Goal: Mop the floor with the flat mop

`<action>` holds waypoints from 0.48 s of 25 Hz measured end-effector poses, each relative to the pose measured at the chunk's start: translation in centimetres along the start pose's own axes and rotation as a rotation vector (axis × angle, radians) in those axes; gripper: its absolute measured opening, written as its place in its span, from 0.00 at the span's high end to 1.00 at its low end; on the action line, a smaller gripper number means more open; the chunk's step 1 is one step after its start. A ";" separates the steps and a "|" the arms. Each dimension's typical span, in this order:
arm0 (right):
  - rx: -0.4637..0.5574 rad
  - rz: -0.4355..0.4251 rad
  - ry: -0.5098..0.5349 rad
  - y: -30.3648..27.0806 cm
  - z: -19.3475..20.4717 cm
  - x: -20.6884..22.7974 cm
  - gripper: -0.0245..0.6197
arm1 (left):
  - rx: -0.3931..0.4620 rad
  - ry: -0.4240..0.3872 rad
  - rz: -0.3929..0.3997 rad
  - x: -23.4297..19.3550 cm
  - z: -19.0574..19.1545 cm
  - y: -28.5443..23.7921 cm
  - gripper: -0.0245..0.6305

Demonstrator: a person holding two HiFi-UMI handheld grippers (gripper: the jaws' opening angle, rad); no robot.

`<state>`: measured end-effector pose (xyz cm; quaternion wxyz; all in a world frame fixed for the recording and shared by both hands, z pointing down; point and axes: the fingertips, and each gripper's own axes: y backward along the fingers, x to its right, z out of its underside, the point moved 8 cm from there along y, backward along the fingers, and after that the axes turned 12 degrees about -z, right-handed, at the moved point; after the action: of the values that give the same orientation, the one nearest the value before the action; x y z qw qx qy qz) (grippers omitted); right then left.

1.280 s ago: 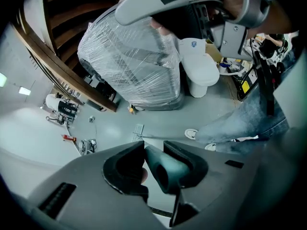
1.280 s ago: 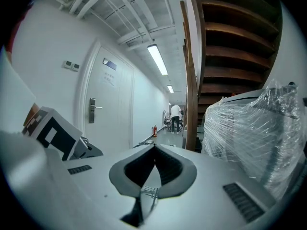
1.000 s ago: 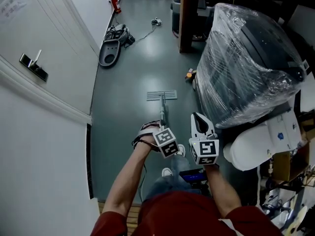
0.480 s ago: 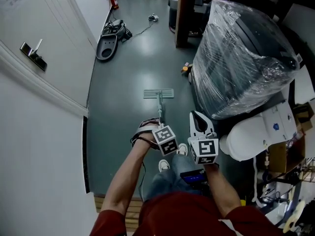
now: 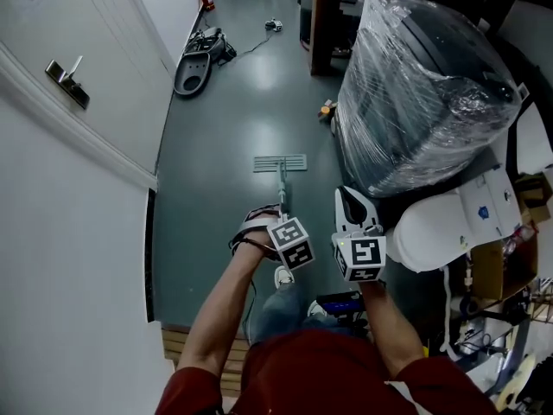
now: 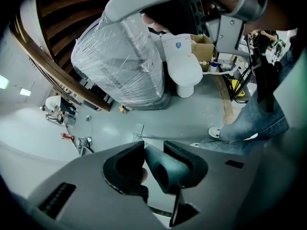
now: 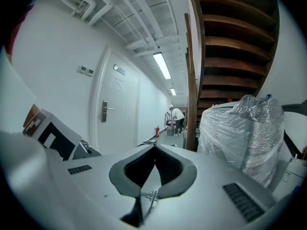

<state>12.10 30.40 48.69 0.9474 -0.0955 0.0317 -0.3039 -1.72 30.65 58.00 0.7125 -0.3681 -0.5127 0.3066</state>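
Mopping stroke judged in hand — flat mop (image 5: 280, 163) lies flat on the floor (image 5: 216, 145), ahead of the feet. Its handle (image 5: 282, 188) is pinched by the left hand-held gripper (image 6: 153, 152); the right hand-held gripper (image 7: 154, 152) is pressed together, empty. Next — handle to be pushed or drawn, with the head kept flat and clear of the wrapped load (image 5: 415, 85).

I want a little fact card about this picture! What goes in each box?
Left gripper: shut on the mop handle
Right gripper: shut, holding nothing
Mop head: flat on the grey floor, ahead of the person
Right side: big plastic-wrapped object, white toilet
Left side: white door
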 end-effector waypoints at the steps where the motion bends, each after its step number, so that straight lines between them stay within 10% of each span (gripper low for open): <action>1: 0.003 -0.002 -0.003 0.9 0.2 0.0 0.93 | -0.005 0.004 -0.002 0.8 -0.3 0.4 0.75; 12: 0.013 -0.014 -0.010 9.2 2.0 0.7 0.93 | -0.040 0.013 -0.005 7.4 -3.6 3.8 0.75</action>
<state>18.18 37.62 48.85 0.9461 -0.0910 0.0241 -0.3100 3.64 37.98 57.87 0.7090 -0.3827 -0.5152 0.2922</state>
